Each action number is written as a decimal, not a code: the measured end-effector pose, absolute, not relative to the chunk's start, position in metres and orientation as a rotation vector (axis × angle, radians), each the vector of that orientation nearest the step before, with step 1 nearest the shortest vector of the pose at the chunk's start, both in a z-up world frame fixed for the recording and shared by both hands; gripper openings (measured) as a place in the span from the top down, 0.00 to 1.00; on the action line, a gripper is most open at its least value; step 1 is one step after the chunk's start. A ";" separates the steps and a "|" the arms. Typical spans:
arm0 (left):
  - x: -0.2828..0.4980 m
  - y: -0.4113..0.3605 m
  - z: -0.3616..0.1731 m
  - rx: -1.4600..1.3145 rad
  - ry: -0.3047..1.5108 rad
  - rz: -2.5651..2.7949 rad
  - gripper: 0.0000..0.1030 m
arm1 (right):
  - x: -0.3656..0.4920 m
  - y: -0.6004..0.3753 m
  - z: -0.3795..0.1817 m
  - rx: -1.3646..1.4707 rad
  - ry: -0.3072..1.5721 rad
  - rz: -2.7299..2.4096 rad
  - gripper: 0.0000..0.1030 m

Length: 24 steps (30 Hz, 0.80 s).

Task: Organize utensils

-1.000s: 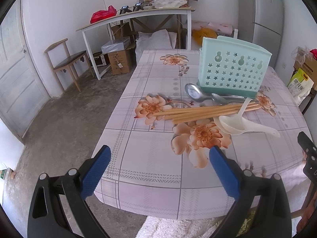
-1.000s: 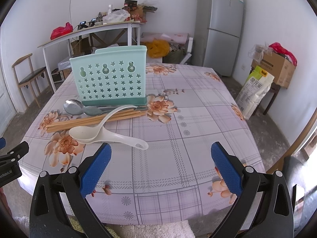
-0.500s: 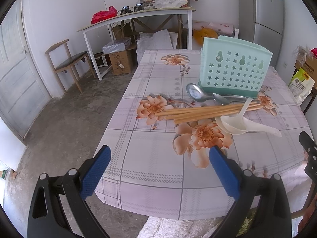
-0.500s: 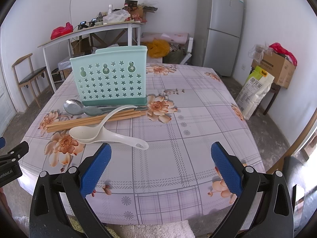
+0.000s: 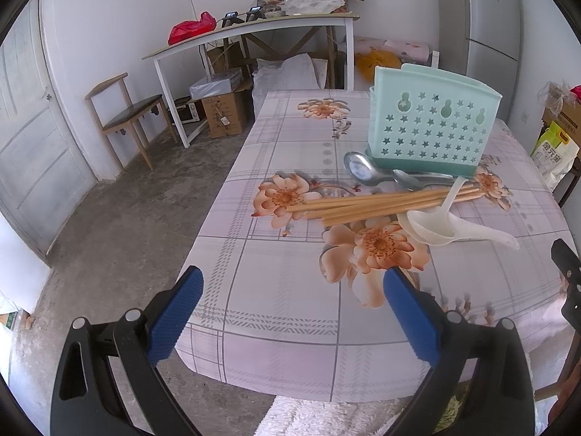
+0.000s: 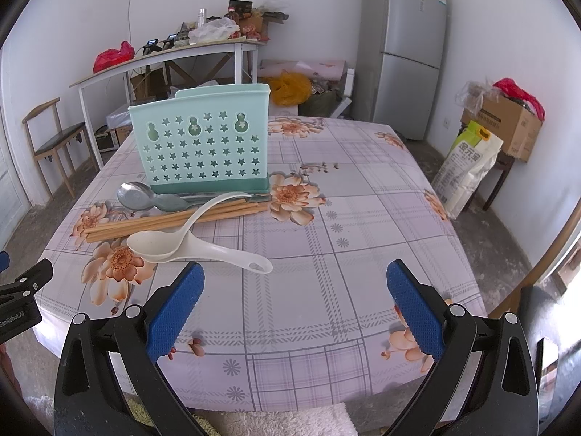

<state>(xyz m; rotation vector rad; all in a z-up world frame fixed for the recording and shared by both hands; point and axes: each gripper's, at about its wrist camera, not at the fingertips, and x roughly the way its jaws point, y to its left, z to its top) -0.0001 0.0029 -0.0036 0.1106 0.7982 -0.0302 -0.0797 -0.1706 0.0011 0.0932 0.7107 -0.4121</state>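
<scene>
A mint-green utensil holder with star holes stands upright on the floral tablecloth. In front of it lie two metal spoons, a bundle of wooden chopsticks, a white soup spoon and a white rice paddle stacked together. My left gripper hovers open over the table's near left corner, nothing between its blue pads. My right gripper is open too, over the near edge, its left pad close to the paddle's handle.
The table has bare cloth right of the utensils. A chair and a cluttered white side table stand at the left wall, a fridge and boxes behind. The other gripper shows at each view's edge.
The left wrist view has crept slightly forward and left, so the utensils sit a touch further right. The right gripper has barely moved. Both stay open.
</scene>
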 end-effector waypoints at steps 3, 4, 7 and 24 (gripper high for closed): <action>-0.001 0.002 -0.004 0.117 0.796 -0.023 0.05 | -0.080 -0.171 0.001 0.094 0.712 -0.413 0.06; -0.001 0.004 -0.004 0.119 0.796 -0.022 0.05 | -0.080 -0.170 0.002 0.094 0.711 -0.413 0.06; -0.001 0.003 -0.003 0.120 0.796 -0.022 0.05 | -0.080 -0.170 0.001 0.092 0.711 -0.412 0.06; 0.002 0.006 -0.006 0.116 0.824 -0.041 0.05 | -0.078 -0.169 0.002 0.087 0.709 -0.411 0.06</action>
